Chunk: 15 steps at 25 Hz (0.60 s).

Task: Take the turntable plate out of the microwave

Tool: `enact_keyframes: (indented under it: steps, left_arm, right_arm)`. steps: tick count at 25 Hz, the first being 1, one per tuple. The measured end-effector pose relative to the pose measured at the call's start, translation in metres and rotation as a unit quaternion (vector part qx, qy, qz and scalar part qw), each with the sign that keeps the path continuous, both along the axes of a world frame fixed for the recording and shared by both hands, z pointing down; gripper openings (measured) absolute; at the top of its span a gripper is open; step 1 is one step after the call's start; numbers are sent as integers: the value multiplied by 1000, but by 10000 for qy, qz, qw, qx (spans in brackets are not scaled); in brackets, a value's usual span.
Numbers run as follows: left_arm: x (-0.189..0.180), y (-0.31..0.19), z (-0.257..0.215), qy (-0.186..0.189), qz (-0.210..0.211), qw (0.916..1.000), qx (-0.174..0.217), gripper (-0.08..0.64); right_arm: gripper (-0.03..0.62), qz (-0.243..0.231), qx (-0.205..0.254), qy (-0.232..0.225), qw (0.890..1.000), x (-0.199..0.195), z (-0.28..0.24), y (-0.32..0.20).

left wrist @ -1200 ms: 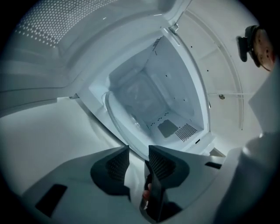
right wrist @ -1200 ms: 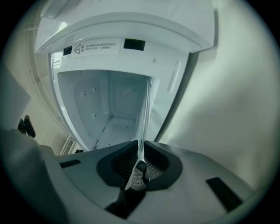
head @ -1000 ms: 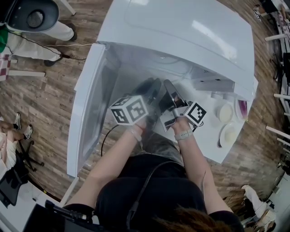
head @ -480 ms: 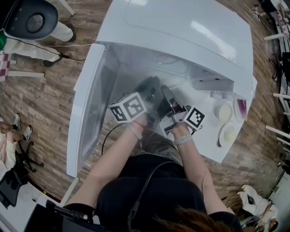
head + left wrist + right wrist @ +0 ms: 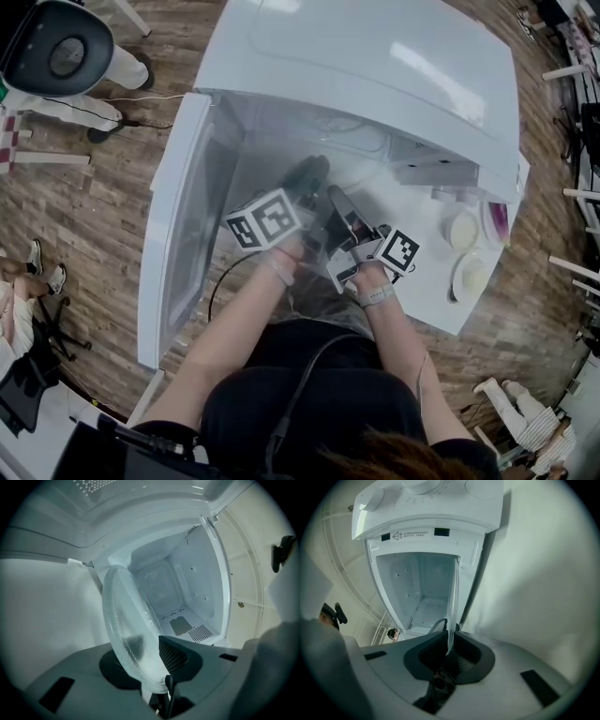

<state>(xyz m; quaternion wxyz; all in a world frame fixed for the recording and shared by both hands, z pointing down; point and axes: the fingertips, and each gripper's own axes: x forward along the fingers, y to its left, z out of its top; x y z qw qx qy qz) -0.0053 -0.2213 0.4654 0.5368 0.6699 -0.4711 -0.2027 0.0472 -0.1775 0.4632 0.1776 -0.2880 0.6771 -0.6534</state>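
Left hand-held gripper [image 5: 150, 660] wide on plate [image 5: 125, 616]

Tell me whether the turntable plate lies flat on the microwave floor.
No, the turntable plate stands on edge, clamped in the left gripper, with the floor of the microwave bare beyond it.

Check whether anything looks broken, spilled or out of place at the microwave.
Nothing stands out. The turntable plate looks intact, gripped at its rim by the left gripper and the right gripper at the mouth of the open microwave; no spills inside.
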Motion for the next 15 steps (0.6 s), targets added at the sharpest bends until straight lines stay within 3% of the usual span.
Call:
enact_keyframes:
  steps: [9,15]
  left_arm:
    - [-1,1,1,375,-40,9993,1,75]
    - [-2,1,1,551,-79,9984,-65,67]
  right_arm:
    - [60,-79,344,258,9990,2,-1,-1]
    - [121,615,136,391,9972,36,8,-26]
